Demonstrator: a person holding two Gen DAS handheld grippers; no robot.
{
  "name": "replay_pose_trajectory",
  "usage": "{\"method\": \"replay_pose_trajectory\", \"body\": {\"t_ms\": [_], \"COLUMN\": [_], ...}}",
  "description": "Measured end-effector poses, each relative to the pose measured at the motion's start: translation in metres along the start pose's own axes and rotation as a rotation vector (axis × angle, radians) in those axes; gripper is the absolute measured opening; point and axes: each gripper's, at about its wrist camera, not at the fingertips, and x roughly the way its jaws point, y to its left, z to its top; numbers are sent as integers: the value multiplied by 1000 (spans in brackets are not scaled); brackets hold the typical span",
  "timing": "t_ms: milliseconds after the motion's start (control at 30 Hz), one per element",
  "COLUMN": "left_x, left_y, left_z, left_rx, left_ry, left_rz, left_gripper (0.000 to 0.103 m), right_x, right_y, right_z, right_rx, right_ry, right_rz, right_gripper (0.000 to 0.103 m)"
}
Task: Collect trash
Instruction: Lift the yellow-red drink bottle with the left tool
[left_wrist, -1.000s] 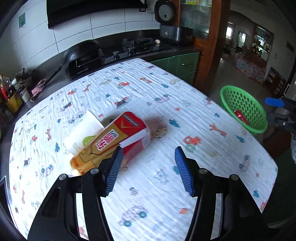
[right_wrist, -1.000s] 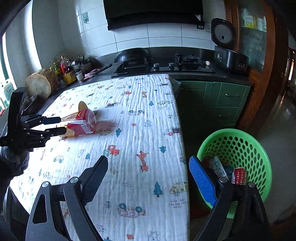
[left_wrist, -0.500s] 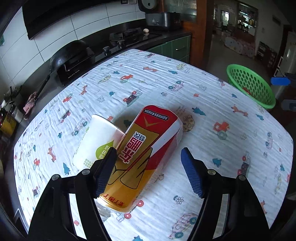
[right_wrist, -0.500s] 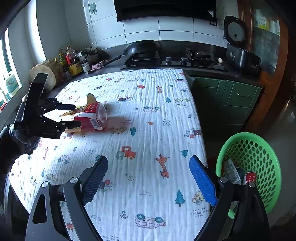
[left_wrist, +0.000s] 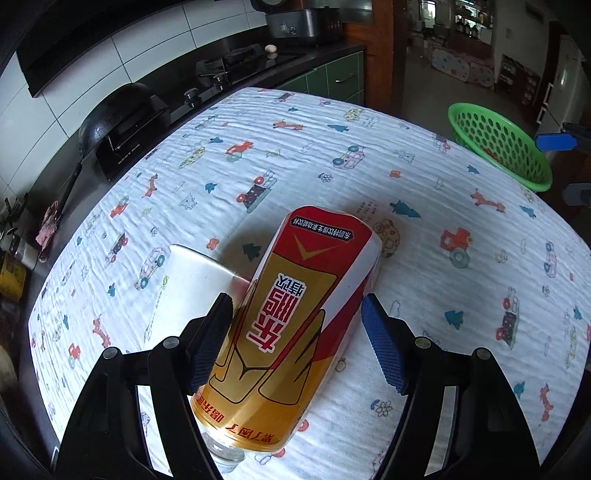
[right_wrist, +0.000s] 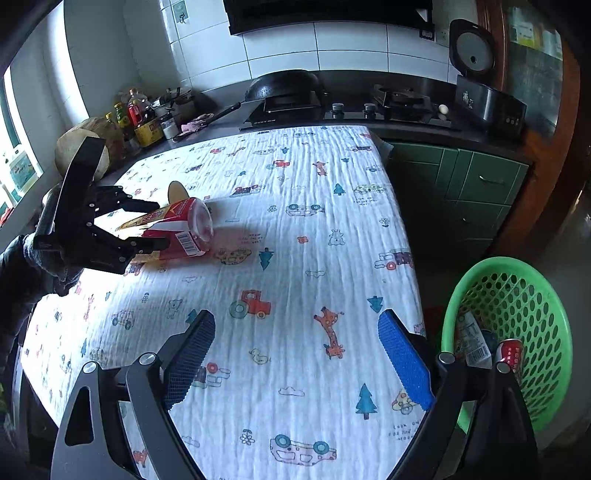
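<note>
A red and gold plastic bottle (left_wrist: 295, 302) lies on its side on the cartoon-print tablecloth (left_wrist: 369, 155), cap end toward me. A white paper cup (left_wrist: 188, 288) lies against its left side. My left gripper (left_wrist: 295, 301) is open and straddles the bottle: the left pad is at the bottle's side, the blue right pad stands a little off it. In the right wrist view the left gripper (right_wrist: 160, 224) sits around the bottle (right_wrist: 181, 229) at the table's left. My right gripper (right_wrist: 295, 317) hangs open over the cloth with nothing between its fingers.
A green basket (right_wrist: 509, 263) stands on the floor off the table's right edge, holding a red can (right_wrist: 511, 354) and a wrapper (right_wrist: 472, 339). Behind the table runs a dark counter with a wok (right_wrist: 284, 83), stove, rice cooker (right_wrist: 480, 74) and bottles (right_wrist: 136, 118).
My left gripper advanced and rolled until the bottle lies between its fingers, and its jaws widened a little. My right gripper shifted left, from beside the basket to over the table.
</note>
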Motion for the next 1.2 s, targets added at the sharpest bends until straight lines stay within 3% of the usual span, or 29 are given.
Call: {"method": "replay_pose_trajectory", "body": {"t_ms": [333,567,867,1200], "left_x": [-2,6,15,22], "left_y": [-9,-6,-10,-18], "left_z": [4,9,16,13], "left_rx": [94,149,195,196], "left_ry": [33,78,119,121], "left_rz": [-50,-35,-71,-55], "left_gripper": [71,71,72,73], "right_x": [8,13,14,19], "right_y": [0,-1,-3,0], "right_z": [0,0,0,-1], "right_rx": [7,8,8,-2], "right_ry": [13,24,25,37], "right_rz": [11,24,26,39], "right_gripper": [87,87,87,87]}}
